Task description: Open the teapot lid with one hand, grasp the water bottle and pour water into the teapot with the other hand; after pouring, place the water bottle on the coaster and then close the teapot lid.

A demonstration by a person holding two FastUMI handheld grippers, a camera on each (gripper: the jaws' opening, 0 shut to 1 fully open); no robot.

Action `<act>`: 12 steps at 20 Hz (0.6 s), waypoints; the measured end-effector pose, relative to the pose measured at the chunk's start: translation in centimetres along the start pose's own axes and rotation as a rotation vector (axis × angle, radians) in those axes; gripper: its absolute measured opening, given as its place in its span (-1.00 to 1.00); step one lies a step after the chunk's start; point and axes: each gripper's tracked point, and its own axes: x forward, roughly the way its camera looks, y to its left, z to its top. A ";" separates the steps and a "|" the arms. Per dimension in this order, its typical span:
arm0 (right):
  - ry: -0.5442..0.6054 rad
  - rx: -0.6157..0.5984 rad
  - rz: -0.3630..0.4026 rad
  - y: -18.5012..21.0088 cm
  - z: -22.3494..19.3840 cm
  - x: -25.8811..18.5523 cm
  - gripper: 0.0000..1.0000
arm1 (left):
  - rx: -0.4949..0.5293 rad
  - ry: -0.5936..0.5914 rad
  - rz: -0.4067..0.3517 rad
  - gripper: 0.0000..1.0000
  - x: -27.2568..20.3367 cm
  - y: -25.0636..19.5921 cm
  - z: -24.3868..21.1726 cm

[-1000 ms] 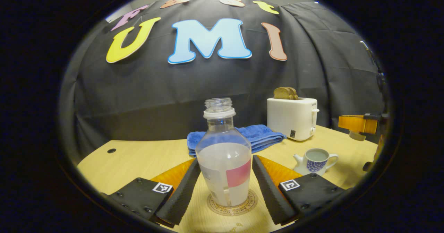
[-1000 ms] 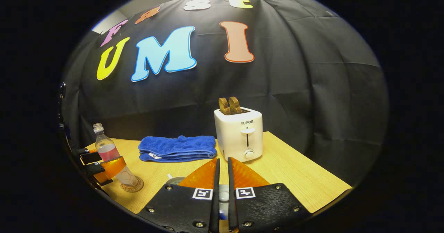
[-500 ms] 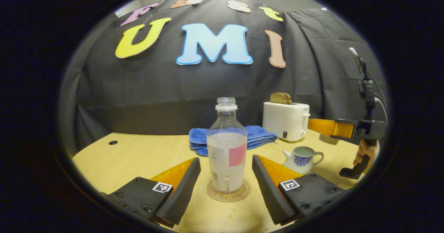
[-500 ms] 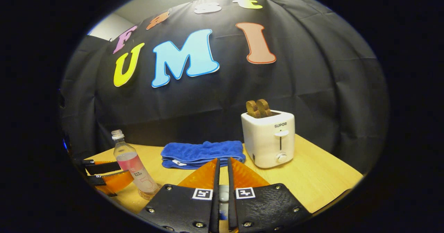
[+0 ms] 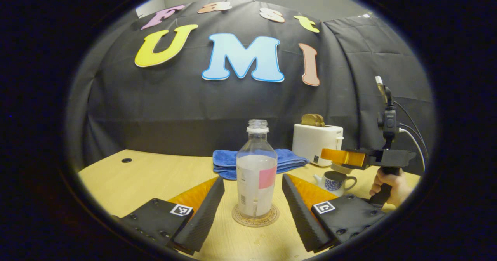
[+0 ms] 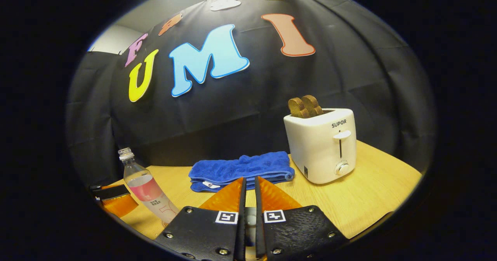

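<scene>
A clear water bottle with a pink label and no cap stands upright on a round coaster. My left gripper is open, its fingers apart on either side of the bottle without touching it. To the right sits the white and blue teapot with its top uncovered. My right gripper hovers just above the teapot, held by a hand. In the right gripper view my right gripper is shut on the pale teapot lid. The bottle and left gripper show at the lower left.
A folded blue towel lies behind the bottle. A white toaster with bread in it stands at the back right, also seen as the toaster beside the towel. The wooden table has a small hole at the far left.
My left gripper has drawn back from the bottle, which stays on the coaster. My right gripper with the lid has moved leftwards over the teapot.
</scene>
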 end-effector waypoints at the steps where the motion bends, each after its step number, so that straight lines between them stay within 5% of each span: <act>1: 0.001 -0.018 -0.006 0.1 -0.2 0.1 -0.81 | 0.002 0.002 -0.001 1.00 0.0 0.0 0.0; 5: 0.009 -0.136 -0.051 -0.3 -1.4 0.8 -0.80 | -0.008 0.016 -0.020 1.00 -0.2 -0.5 -0.3; 12: 0.017 -0.153 -0.050 -0.1 -2.0 1.0 -0.79 | -0.005 0.028 -0.020 1.00 -0.1 -0.3 -0.7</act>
